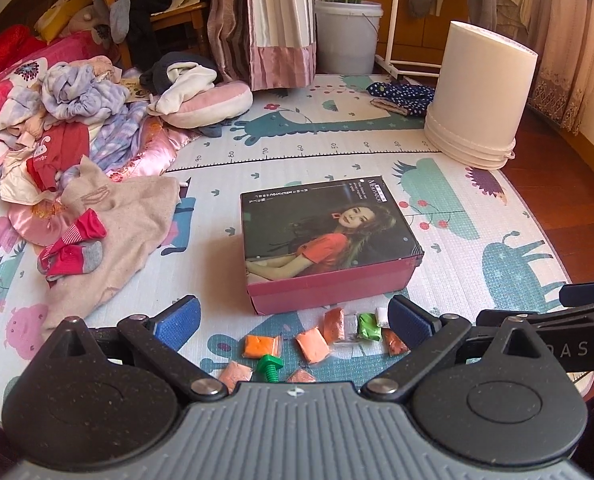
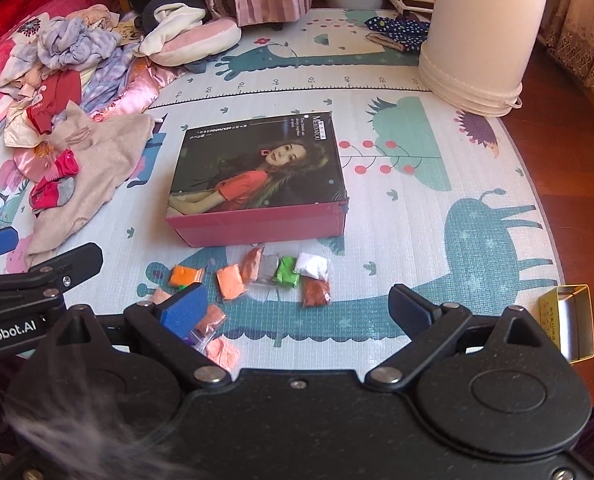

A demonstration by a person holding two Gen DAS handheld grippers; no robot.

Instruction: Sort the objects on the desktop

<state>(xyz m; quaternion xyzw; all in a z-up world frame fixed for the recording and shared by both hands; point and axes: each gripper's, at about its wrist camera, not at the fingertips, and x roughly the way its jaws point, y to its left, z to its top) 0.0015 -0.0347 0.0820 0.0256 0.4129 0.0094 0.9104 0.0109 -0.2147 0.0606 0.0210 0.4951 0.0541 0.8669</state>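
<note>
Both grippers hover with fingers apart and empty over a play mat (image 2: 437, 208). From left: the left gripper (image 1: 293, 320), then small clay packets (image 2: 257, 276) and a green bolt (image 1: 271, 368) loose on the mat just before a closed pink box (image 2: 257, 176), then the right gripper (image 2: 297, 300), and a small open tin (image 2: 569, 320) at the right edge. This would fit sorting about to start or partly done. Clothes (image 1: 77, 128) pile at far left; a white bucket (image 1: 485, 96) stands behind.
</note>
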